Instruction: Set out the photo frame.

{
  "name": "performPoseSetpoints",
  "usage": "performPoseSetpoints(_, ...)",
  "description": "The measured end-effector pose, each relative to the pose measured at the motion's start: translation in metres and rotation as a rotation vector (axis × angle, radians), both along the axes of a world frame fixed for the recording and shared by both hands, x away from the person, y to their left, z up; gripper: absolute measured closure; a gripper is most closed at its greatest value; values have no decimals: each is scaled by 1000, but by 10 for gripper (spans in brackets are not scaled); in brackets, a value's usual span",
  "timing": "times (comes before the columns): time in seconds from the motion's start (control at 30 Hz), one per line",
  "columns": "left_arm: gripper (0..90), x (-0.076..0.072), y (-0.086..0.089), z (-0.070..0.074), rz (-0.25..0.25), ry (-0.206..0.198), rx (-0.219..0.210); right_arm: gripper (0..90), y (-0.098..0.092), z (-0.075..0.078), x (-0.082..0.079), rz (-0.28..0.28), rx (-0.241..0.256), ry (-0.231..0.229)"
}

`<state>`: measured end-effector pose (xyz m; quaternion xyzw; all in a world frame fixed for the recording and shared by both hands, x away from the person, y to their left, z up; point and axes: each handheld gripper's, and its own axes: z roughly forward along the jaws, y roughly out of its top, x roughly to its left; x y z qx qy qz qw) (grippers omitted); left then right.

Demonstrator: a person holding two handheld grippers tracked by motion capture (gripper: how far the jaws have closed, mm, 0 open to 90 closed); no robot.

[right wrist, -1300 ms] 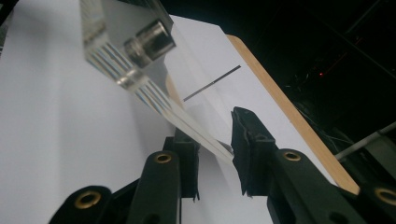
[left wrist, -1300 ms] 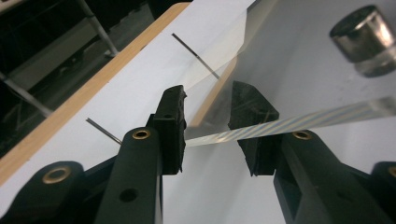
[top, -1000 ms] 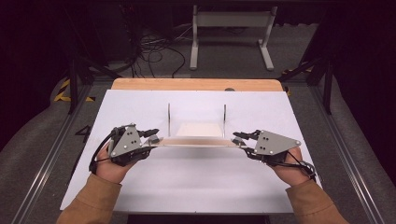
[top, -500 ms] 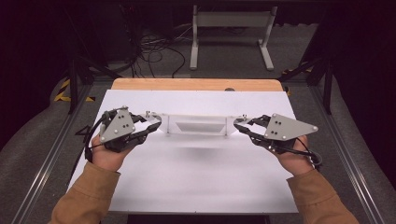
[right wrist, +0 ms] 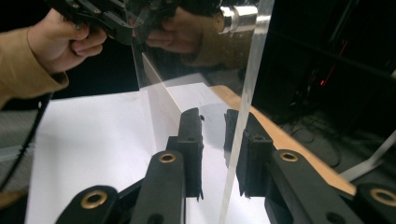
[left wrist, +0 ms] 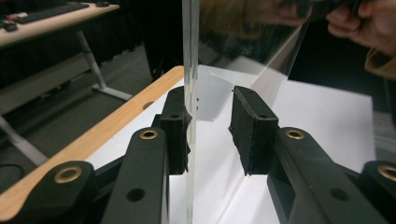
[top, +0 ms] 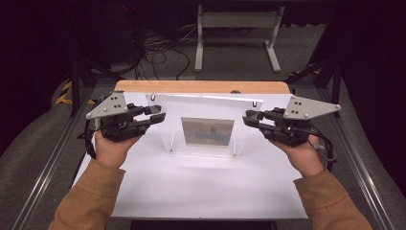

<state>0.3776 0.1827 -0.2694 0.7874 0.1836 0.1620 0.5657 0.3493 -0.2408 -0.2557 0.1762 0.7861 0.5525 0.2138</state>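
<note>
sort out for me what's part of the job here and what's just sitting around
In the job:
clear acrylic frame with a picture in it
left gripper, jaws either side of the frame's edge
right gripper, likewise at the other edge

Just around:
white table
metal stand on the floor behind
floor cables

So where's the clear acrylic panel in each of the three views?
High view: the clear acrylic panel stands at table centre, between the left gripper and right gripper, with a picture in its middle.
Left gripper view: its edge runs top to bottom between the two black jaws.
Right gripper view: its edge slants up between the jaws.
Shared landmark: the wooden table edge beyond the white sheet.
</note>
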Motion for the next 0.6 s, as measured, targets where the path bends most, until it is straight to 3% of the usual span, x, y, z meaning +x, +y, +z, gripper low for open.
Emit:
performPoseSetpoints(0.13, 678, 9, -3, 0, 1, 52, -20, 732, -3, -1, 8, -21, 48, 81)
performPoseSetpoints(0.37, 676, 23, -6, -2, 8, 99, -38, 720, -5, 1, 21, -59, 79, 146)
performPoseSetpoints(0.6, 675, 30, -8, -2, 15, 127, -47, 716, -8, 0, 30, -69, 101, 174)
